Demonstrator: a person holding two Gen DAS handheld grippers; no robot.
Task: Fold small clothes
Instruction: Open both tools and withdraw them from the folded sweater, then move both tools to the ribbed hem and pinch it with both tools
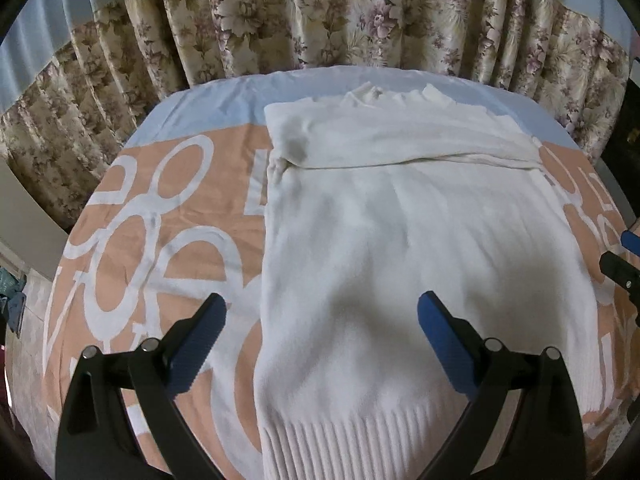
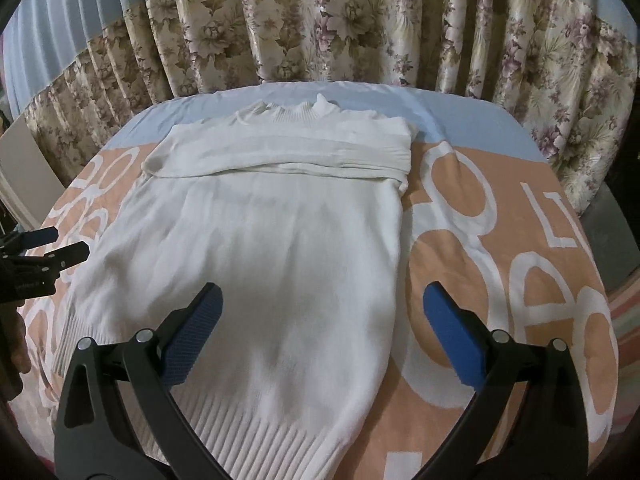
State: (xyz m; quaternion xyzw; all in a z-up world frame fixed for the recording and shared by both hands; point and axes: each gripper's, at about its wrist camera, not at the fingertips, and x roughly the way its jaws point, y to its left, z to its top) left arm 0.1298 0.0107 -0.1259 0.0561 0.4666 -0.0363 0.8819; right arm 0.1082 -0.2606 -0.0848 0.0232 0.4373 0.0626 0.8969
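1. While both grippers hung over the near hem, the white sweater [image 1: 400, 240] lay flat on the printed bedspread [image 1: 160, 208], its long axis running from 6 o'clock at the ribbed hem [image 1: 340, 440] to 12 o'clock at the collar [image 1: 372, 94].
2. Sleeves were already folded across the chest at 12 o'clock.
3. At the left, the left gripper [image 1: 322, 332] straddled the sweater's left edge, jaws spread wide, holding nothing.
4. At the right, the right gripper [image 2: 322, 328] straddled the opposite edge, jaws likewise spread and empty.
5. Both looked about equally near the hem, so lifting it toward 12 o'clock seemed the likely next fold.
6. Floral curtains [image 2: 320, 20] hung beyond.
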